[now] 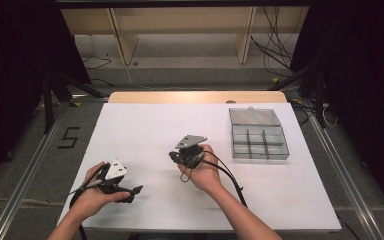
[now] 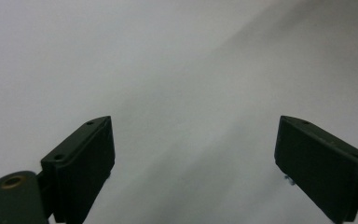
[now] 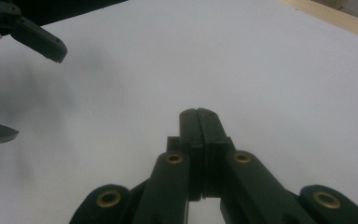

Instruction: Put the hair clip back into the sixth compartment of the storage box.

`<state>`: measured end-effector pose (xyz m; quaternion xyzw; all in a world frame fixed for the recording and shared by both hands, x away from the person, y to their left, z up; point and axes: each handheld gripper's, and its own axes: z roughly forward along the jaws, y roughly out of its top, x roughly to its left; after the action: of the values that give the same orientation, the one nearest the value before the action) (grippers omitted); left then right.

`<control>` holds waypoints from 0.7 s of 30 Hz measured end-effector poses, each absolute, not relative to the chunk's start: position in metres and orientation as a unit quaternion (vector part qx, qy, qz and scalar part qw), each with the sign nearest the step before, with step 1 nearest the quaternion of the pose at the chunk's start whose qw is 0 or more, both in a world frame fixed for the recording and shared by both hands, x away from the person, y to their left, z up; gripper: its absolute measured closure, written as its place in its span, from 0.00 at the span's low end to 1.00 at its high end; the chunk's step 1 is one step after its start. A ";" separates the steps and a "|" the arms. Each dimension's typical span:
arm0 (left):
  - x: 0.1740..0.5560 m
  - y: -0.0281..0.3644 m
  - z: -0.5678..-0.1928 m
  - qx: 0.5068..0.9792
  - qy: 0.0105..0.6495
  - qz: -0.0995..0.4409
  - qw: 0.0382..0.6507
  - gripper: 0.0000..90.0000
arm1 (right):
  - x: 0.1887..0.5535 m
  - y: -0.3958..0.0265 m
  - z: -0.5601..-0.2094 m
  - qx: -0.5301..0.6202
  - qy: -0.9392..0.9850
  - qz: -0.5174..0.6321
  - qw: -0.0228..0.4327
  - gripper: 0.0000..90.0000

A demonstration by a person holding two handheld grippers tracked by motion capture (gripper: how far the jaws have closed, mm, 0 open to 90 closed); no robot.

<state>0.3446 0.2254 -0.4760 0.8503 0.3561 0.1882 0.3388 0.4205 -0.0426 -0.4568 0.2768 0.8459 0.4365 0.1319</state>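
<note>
The clear plastic compartment box (image 1: 258, 134) is sitting on the right half of the white table (image 1: 145, 125), towards the far edge, with its lid standing open behind the divided tray; the compartments are appearing empty, though the high view is too coarse to confirm this. Nothing is resting in, on or against the box, so no handling of it is showing as done. The right gripper (image 1: 176, 156) is hovering near the table centre, well apart from the box and to its left, with its two black jaws pressed flat together and nothing between them, as the right gripper view (image 3: 199, 116) is confirming. The left gripper (image 1: 136, 192) is resting low at the near left of the table, farther still from the box; its jaws are standing spread wide over bare white surface in the left gripper view (image 2: 193, 158) and are pinching nothing. Judged from this layout, the work is standing at its outset: the approach to the box, any grasp, and any closing or moving of it are all remaining.
</note>
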 end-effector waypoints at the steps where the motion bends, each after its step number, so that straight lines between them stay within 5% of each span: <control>1: 0.345 0.225 -0.476 0.850 0.356 0.188 0.339 0.13 | 0.421 -0.044 -0.456 0.280 0.845 0.437 0.132 1.00; 21: 0.345 0.226 -0.476 0.847 0.360 0.190 0.342 0.13 | 0.422 -0.075 -0.454 0.300 0.836 0.436 0.145 1.00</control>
<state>0.3449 0.2258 -0.4758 0.8472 0.3596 0.1901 0.3419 0.4224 -0.0751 -0.4537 0.3003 0.8357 0.4363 0.1453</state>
